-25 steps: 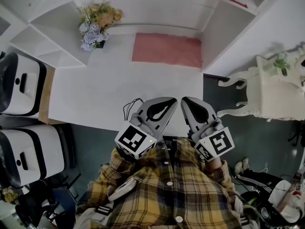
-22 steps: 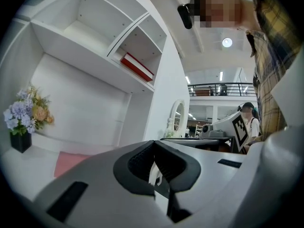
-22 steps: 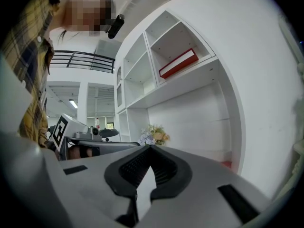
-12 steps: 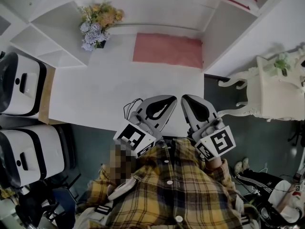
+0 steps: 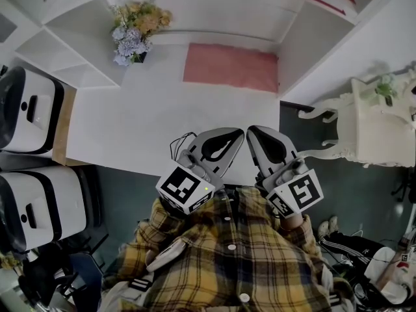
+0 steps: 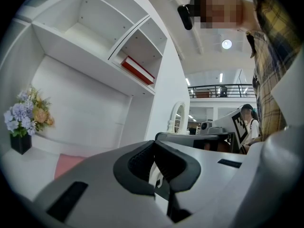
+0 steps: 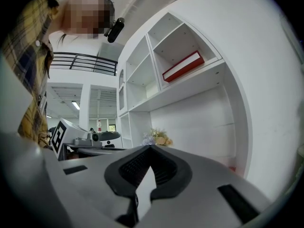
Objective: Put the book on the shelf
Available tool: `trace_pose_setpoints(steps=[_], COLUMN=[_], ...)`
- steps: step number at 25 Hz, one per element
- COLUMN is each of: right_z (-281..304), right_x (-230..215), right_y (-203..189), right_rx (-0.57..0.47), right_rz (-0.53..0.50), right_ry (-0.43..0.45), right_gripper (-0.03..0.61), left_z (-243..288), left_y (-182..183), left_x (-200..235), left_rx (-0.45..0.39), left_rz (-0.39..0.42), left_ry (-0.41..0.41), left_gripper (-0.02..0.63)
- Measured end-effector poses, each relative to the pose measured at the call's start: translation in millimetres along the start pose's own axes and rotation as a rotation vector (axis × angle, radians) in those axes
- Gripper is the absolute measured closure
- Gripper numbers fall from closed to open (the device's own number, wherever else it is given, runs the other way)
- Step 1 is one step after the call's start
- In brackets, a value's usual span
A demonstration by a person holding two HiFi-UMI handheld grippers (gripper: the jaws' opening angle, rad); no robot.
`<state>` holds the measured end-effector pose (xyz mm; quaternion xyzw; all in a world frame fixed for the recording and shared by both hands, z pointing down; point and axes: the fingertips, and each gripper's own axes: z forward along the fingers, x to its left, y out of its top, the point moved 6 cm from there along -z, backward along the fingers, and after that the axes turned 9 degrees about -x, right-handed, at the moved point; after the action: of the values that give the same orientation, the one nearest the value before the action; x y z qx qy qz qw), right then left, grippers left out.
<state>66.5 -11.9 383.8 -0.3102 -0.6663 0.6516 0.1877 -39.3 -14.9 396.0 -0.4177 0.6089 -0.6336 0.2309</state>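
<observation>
Over the white desk [image 5: 156, 116], my left gripper [image 5: 235, 134] and right gripper [image 5: 253, 134] sit clenched empty, red book [image 6: 137, 69] on the shelf [image 6: 90, 53].

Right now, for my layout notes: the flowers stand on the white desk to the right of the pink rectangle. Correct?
No. The flowers stand on the white desk to the left of the pink rectangle; the head view shows it.
</observation>
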Motion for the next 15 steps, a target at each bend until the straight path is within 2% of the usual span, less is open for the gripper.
trace_pose_setpoints(steps=[9, 15], right_z=[-6, -12], right_x=[-8, -16], right_y=[0, 3], right_rx=[0.003, 0.008], right_rz=[0.003, 0.008], right_ry=[-0.007, -0.004], right_gripper=[0.563, 0.563], left_z=[3, 9], left_y=[-1, -2], left_x=[-4, -7], left_rx=[0.01, 0.052], left_rz=[0.021, 0.039], left_ry=[-0.024, -0.063], left_gripper=[0.595, 0.595])
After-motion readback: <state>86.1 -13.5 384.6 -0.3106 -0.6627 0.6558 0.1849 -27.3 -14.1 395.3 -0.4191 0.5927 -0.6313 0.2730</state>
